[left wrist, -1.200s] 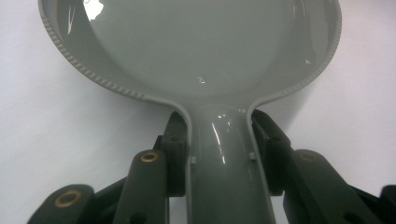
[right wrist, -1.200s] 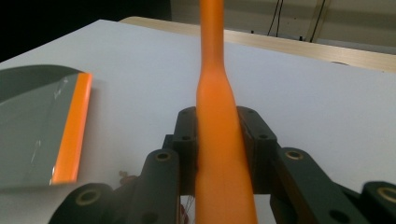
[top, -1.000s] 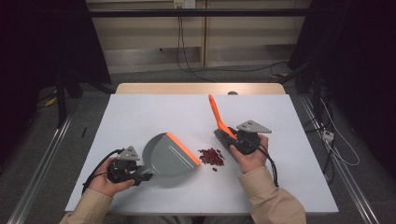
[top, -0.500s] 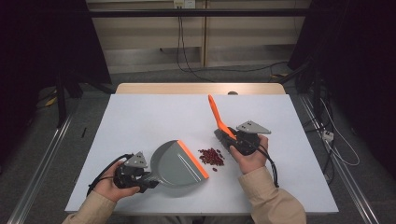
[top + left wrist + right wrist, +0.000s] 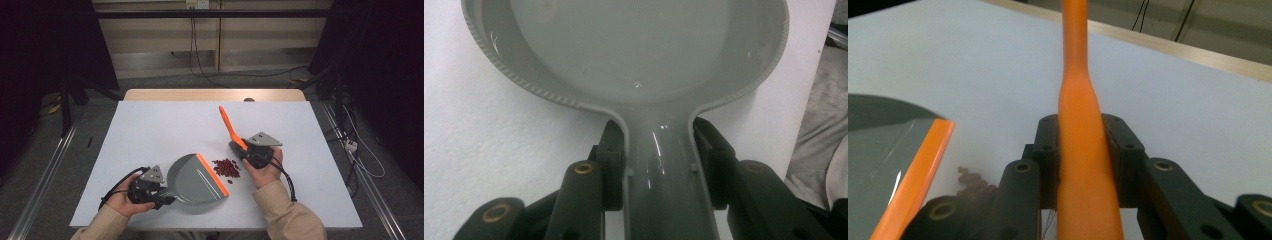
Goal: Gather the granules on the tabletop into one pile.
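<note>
Room: dark around the edges, with a pale wall panel and hanging cables at 12 o'clock beyond the counter (image 5: 150, 125), and grey floor with metal rails on both sides.
Counter: a white top with a wooden strip along its far edge; a person's two sleeved forearms come in from 6 o'clock.
Dustpan: the grey dustpan (image 5: 192, 182) with an orange lip lies flat on the counter at about 7 o'clock from the counter's middle, lip facing 3 o'clock towards the beans.
Beans: a small heap of dark red beans (image 5: 227, 168) sits on the counter just beside the orange lip, between dustpan and right hand.
Brush: the orange brush handle (image 5: 229, 126) rises tilted towards 11 o'clock from the right hand; its bristle end I cannot make out.
Left hand-held gripper: the left hand-held gripper (image 5: 165, 196) is clamped narrow on the dustpan's grey handle, one jaw pressed on each side, as the left gripper view shows plainly.
Right hand-held gripper: the right hand-held gripper (image 5: 237, 147) is closed tight on the brush handle, jaws on both flanks.
Change: the dustpan and left hand have slid towards 6 o'clock and a little rightward since a second ago; the brush and the beans have kept their place.
Writing: no lettering I can read from here.
</note>
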Tool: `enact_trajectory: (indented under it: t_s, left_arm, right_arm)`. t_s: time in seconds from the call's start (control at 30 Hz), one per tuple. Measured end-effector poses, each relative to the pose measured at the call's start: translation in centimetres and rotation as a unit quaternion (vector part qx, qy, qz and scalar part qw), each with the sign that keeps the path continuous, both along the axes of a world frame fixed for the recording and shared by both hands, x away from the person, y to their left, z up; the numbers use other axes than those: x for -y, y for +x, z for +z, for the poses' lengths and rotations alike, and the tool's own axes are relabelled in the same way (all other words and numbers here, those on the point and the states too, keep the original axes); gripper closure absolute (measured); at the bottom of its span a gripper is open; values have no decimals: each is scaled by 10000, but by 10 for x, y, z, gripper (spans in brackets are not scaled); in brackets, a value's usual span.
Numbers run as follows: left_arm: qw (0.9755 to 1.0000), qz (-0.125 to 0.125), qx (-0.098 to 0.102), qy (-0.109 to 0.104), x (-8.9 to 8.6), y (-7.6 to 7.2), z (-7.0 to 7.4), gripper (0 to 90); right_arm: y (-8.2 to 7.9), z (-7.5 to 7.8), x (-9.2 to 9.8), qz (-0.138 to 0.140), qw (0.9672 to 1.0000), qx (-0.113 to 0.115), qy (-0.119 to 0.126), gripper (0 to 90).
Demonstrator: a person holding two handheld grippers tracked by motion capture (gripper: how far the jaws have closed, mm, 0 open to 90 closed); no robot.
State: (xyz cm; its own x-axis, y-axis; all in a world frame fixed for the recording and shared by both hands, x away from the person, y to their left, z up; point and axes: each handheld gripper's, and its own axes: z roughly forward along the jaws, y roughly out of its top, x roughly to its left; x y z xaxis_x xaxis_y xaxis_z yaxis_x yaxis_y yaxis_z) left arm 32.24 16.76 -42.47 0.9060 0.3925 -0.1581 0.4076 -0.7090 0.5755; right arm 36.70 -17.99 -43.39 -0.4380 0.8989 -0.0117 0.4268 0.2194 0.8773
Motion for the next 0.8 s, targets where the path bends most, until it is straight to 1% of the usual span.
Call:
enact_trajectory:
  t_s: [0.03,0.1,0.13,0.2,0.23,0.27,0.3,0.33,0.4,0.43,0.5,0.63,0.7,0.73,0.8]
  left_arm:
    - [10000,16,-12,-38,2,0,-1,631]
    - [10000,-39,-27,-5,3,1,-3,631]
    - [10000,17,-44,-39,4,0,-4,631]
    - [10000,27,-65,-40,6,0,-5,630]
    - [10000,-15,-56,-12,6,1,-5,630]
    - [9996,-215,-1,170,5,4,-4,630]
    - [10000,1,-93,-11,7,2,-6,630]
    - [9999,-47,-99,18,7,3,-7,629]
    - [9999,-3,-137,-10,7,3,-8,629]
    - [9999,-37,-134,35,7,4,-8,629]
    - [9999,-33,-156,47,7,4,-9,630]
    - [9998,-14,-198,4,6,4,-9,629]
    - [9998,-55,-202,53,6,5,-10,627]
    - [9998,-15,-209,-8,6,5,-11,627]
    - [9998,-10,-194,-18,6,5,-11,626]
  right_arm:
    - [0,-2,-1,1,10000,-27,-39,714]
    - [-1,-4,-4,44,10000,-12,-25,714]
    - [-2,-4,-6,74,10000,-24,-54,714]
    - [-5,-4,-10,122,9999,-14,-114,714]
    - [-6,-4,-11,151,9998,-14,-146,714]
    - [-7,-4,-13,161,9998,-29,-136,714]
    - [-8,-4,-14,198,9997,-20,-166,714]
    - [-9,-4,-15,226,9996,-20,-172,714]
    - [-10,-4,-16,221,9996,-27,-149,713]
    - [-10,-4,-16,233,9996,-25,-146,713]
    - [-12,-4,-18,261,9995,-31,-154,713]
    - [-15,-4,-23,321,9994,-51,-140,712]
    - [-16,-4,-25,343,9993,-38,-151,711]
    - [-16,-4,-26,343,9993,-28,-173,711]
    - [-16,-4,-26,335,9993,-36,-155,711]
